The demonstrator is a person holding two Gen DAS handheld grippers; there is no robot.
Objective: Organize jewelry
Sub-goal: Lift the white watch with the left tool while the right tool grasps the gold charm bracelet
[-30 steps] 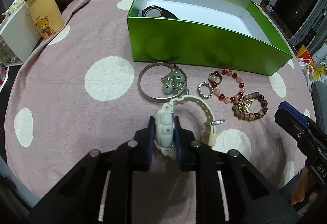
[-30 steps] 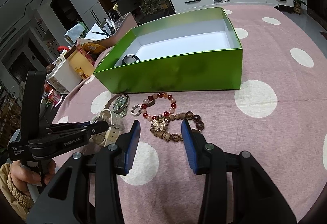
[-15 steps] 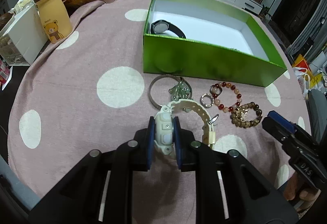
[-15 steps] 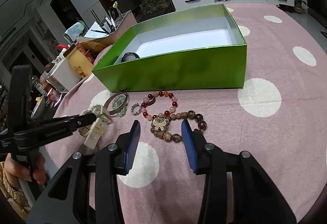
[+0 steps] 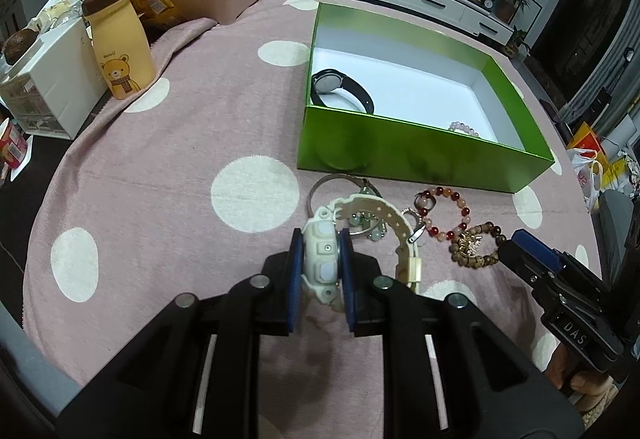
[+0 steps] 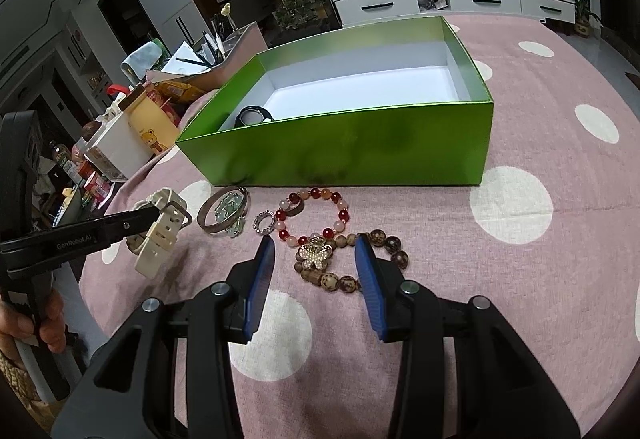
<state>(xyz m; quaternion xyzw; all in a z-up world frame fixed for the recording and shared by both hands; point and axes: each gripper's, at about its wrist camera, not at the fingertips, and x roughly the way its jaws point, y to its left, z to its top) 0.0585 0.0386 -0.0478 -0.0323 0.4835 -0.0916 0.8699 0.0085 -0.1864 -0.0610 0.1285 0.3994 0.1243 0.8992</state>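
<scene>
A: How far along?

B: Green box [image 5: 420, 143], upper right, holds 1 black watch [image 5: 340, 89]. Left gripper [image 5: 322, 263] clamps the cream watch [image 5: 320, 259], frame centre.

A: Right gripper [image 6: 316, 271]?

B: Parted, empty, above the wooden bracelet [image 6: 348, 259]; 5 pieces left.

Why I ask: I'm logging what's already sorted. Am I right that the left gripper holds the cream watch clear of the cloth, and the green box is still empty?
Not quite. The left gripper does hold the cream watch clear of the cloth, but the green box is not empty: the left wrist view shows a black watch and a pale bead bracelet inside.
</scene>
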